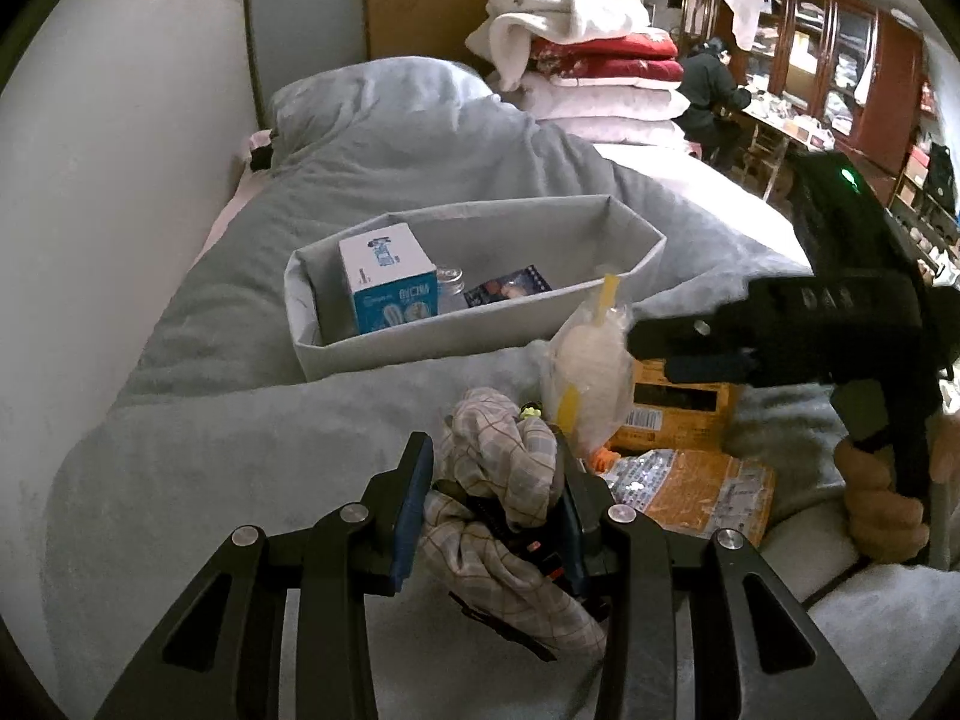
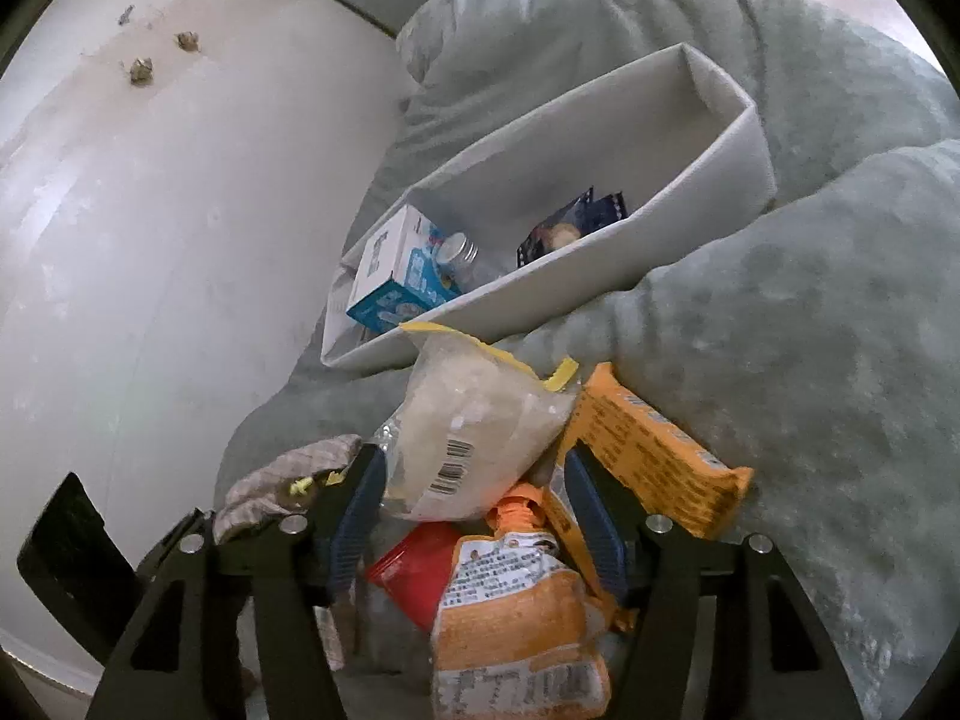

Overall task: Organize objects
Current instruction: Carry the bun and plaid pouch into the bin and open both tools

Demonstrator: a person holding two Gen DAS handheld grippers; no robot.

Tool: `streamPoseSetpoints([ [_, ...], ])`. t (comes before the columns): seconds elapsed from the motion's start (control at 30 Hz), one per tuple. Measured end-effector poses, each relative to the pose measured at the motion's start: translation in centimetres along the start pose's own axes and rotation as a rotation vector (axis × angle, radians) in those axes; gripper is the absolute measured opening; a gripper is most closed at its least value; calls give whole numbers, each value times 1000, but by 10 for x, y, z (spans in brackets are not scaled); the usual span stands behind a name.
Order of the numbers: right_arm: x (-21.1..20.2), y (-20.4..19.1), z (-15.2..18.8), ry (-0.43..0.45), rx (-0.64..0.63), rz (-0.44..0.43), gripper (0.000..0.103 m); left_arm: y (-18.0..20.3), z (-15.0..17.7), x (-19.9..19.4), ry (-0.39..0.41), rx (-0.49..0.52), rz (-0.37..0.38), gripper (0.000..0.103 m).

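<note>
A grey fabric bin (image 1: pixel 456 336) lies on the grey-green blanket; it also shows in the right wrist view (image 2: pixel 600 276). It holds a blue-white carton (image 1: pixel 390 276), a silver-lidded jar (image 1: pixel 450 279) and a dark packet (image 1: pixel 510 288). My left gripper (image 1: pixel 498 480) is closed around a checked cloth bundle (image 1: pixel 504 456). My right gripper (image 2: pixel 474 480) is open around a clear bag of white grains (image 2: pixel 474 426), above an orange pouch (image 2: pixel 516 600). A yellow-orange box (image 2: pixel 648 438) lies beside it. The right gripper also shows in the left wrist view (image 1: pixel 690 348).
A white wall (image 1: pixel 90 240) runs along the left. Folded quilts and pillows (image 1: pixel 576 48) are stacked at the bed's far end. A seated person (image 1: pixel 714 84) and wooden cabinets (image 1: pixel 840 60) are beyond. A red packet (image 2: pixel 414 564) lies under the pouch.
</note>
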State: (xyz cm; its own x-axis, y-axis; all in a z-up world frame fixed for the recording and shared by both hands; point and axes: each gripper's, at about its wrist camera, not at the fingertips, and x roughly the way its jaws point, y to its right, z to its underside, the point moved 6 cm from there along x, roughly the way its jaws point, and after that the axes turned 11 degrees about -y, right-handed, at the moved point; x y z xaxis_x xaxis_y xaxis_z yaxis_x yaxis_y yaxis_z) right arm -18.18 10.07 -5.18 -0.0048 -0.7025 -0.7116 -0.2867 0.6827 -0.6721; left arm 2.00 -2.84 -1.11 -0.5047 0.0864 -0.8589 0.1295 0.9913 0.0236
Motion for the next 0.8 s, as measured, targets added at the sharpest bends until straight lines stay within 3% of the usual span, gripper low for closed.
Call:
streamPoseSetpoints([
  [0.17, 21, -8, -16, -76, 71, 27, 69, -1, 1, -3, 14, -9, -9, 38],
  [0.3, 52, -6, -21, -163, 103, 117, 69, -4, 1, -1, 8, -19, -11, 38],
  [0.37, 57, -7, -20, -151, 83, 118, 61, -5, 1, -2, 12, -25, -12, 38],
  [0.5, 46, -2, -12, -95, 87, 42, 51, -7, -1, -5, 21, -33, -7, 38],
  [0.7, 15, 7, 0, 12, 93, -147, 49, -10, -13, -17, 66, -35, -12, 38],
  [0.8, -15, 3, 2, 119, 64, -226, 49, -8, -36, -27, 110, -13, -7, 38],
])
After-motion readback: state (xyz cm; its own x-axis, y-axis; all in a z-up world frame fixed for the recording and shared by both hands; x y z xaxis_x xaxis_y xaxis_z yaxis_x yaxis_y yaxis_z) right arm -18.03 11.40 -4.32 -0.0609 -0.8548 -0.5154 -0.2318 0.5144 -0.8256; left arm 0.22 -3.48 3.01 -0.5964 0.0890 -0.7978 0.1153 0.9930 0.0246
